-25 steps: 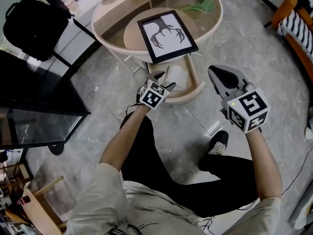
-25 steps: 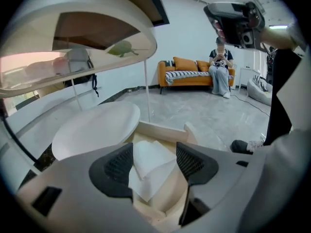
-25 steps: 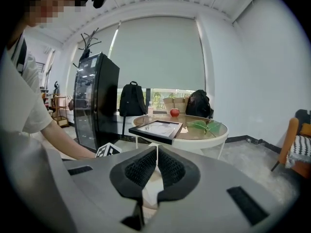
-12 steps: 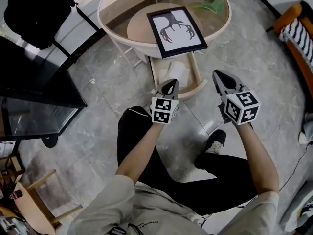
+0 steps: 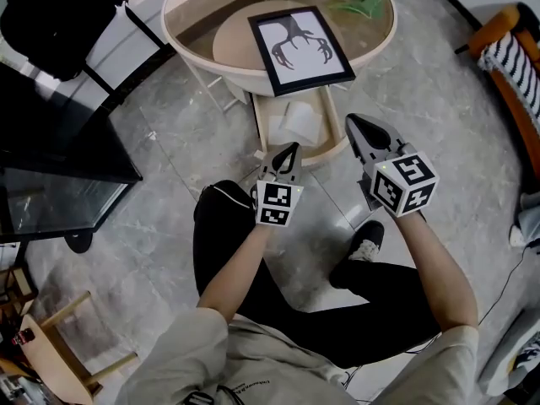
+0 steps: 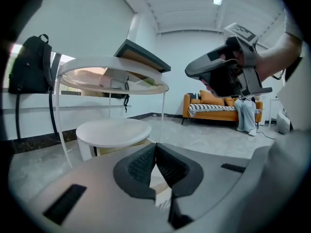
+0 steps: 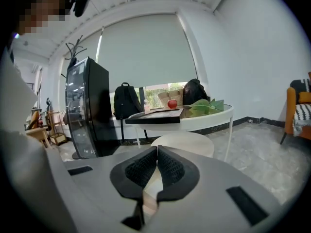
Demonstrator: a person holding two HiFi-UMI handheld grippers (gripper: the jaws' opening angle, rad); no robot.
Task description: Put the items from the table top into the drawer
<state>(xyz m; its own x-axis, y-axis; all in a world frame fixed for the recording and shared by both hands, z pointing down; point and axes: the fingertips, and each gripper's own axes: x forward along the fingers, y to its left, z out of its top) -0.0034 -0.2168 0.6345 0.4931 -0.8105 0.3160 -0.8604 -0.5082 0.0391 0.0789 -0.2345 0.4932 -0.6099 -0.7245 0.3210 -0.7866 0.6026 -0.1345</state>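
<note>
A black-framed picture lies on the round glass table, with green leaves at the far rim. Under the table the wooden drawer stands pulled out, a white item lying inside it. My left gripper is shut and empty, just short of the drawer's front edge. My right gripper is also shut and empty, to the right of the drawer. The right gripper view shows the picture, a red apple and the leaves on the tabletop beyond the right gripper. The left gripper looks at the table from below.
A black backpack hangs at the upper left, above a dark glass cabinet. An orange sofa stands at the right edge and a wooden chair at the lower left. The person's legs in black trousers are below the grippers.
The left gripper, open over the drawer a second ago, has shut and drawn back from it. The right gripper has come lower. The white item now lies free in the drawer.
</note>
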